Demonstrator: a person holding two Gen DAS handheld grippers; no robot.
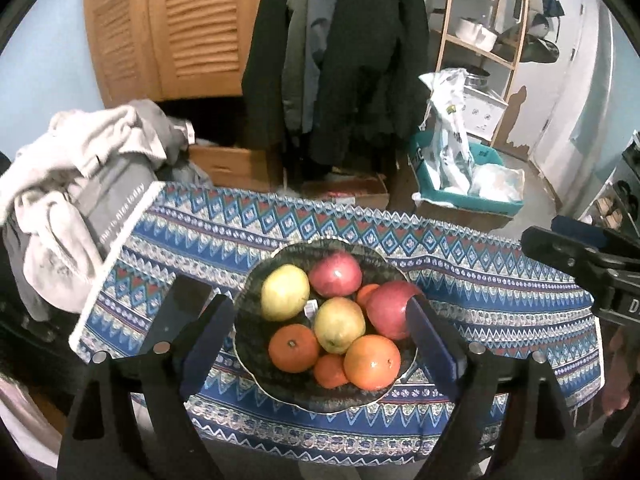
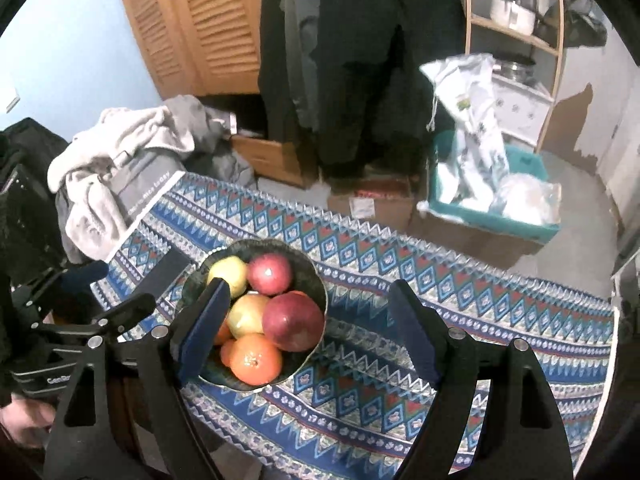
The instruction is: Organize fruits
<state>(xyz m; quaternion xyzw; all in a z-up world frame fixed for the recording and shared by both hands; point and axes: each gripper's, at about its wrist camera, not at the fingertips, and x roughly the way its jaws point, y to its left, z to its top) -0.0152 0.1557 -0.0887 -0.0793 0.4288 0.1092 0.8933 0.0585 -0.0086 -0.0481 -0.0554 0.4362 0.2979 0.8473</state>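
Dark bowl (image 1: 256, 312) on patterned tablecloth (image 1: 500, 280), holding two red apples (image 1: 336, 274), two yellow apples (image 1: 285, 292) and oranges (image 1: 372, 362). Left gripper (image 1: 320, 340) above the bowl, jaws wide apart, nothing clamped, fruit seen between them. Right gripper (image 2: 308, 332) at 3 o'clock of the bowl, jaws likewise apart and empty, over bare cloth. Grey clothing heap (image 1: 68, 168) at 10 o'clock; teal bin (image 1: 476, 196) on floor at 1 o'clock.
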